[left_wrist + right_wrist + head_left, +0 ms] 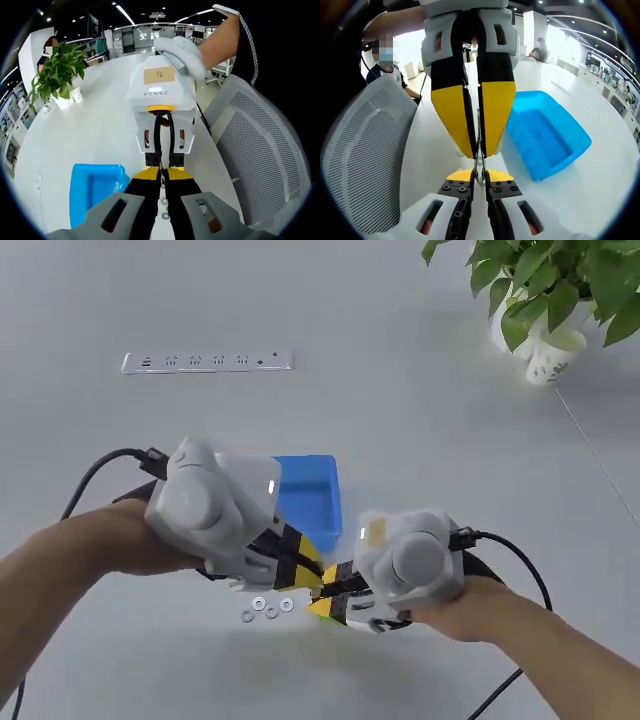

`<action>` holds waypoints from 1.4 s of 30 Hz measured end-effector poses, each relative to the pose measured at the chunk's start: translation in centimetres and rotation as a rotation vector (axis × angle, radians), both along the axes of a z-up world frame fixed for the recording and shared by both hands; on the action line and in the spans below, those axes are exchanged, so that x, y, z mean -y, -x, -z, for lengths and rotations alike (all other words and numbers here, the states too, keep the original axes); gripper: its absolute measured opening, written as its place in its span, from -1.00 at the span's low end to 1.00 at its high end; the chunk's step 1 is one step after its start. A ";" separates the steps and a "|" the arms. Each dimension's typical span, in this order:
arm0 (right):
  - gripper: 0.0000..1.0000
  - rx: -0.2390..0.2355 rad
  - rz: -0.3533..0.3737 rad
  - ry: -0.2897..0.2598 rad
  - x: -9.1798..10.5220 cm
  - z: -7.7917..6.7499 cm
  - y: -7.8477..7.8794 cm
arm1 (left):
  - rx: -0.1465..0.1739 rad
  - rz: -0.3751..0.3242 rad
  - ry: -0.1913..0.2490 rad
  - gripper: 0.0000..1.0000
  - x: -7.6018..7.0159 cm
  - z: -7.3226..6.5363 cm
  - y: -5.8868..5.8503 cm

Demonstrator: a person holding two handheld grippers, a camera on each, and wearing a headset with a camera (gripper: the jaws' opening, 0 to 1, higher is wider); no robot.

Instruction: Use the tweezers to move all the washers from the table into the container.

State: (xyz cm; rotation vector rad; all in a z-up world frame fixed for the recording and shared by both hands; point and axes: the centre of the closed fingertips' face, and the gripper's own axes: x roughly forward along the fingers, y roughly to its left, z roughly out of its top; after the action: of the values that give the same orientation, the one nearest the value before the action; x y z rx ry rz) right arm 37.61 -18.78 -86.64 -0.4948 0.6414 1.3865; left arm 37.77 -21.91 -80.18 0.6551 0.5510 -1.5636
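Both forearms came in from the bottom corners, angled inward. The left gripper (pixel 304 566) and right gripper (pixel 330 602) pointed at each other, yellow tips nearly touching. Each one's jaws were squeezed close together. The left hand (pixel 150 540) and right hand (pixel 470 615) held them from behind.

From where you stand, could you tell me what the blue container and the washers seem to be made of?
The blue container looks like moulded plastic: even colour, rounded rim, soft sheen. The washers look like metal, silvery rings, though too small for certainty.
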 end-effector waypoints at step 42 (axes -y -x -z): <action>-0.83 0.008 -0.003 0.003 -0.2 -0.9 0.0 | -0.006 0.007 -0.009 -0.87 -0.3 -0.9 -0.1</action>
State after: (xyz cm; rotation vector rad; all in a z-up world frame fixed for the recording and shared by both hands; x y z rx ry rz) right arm 37.66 -18.57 -85.75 -0.5039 0.6365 1.3864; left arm 37.82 -21.64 -79.25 0.6600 0.5611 -1.5708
